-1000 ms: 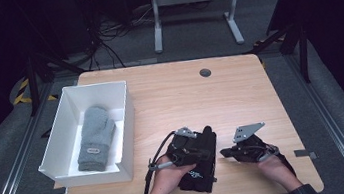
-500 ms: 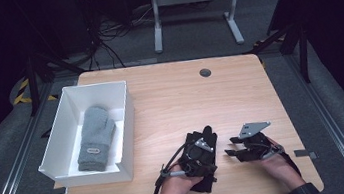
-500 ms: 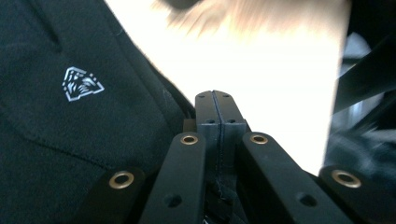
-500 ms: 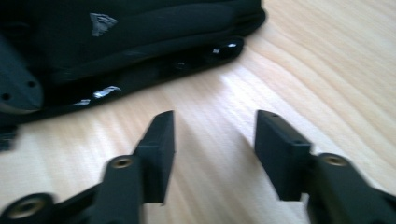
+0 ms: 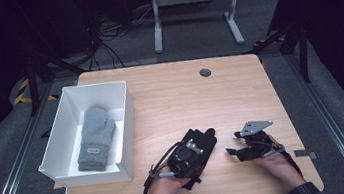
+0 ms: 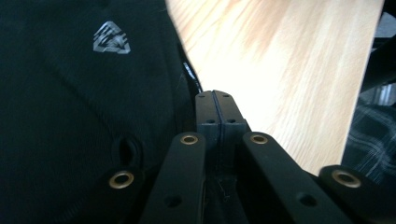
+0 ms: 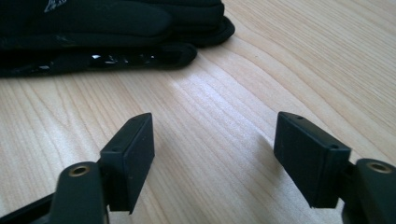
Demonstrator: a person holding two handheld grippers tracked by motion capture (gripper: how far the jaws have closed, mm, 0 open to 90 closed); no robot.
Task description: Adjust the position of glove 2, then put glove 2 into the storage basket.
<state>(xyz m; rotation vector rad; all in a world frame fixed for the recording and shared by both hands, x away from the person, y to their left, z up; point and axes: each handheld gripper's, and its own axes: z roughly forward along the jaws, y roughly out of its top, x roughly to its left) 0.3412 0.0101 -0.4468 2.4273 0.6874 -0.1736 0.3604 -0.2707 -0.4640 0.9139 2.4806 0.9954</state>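
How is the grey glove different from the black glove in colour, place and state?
The grey glove is light grey knit; the black glove is black with a small silver logo. The grey glove lies inside the white box; the black glove lies on the bare table. No gripper is near the grey glove; the left gripper is over the black glove. Both lie flat.
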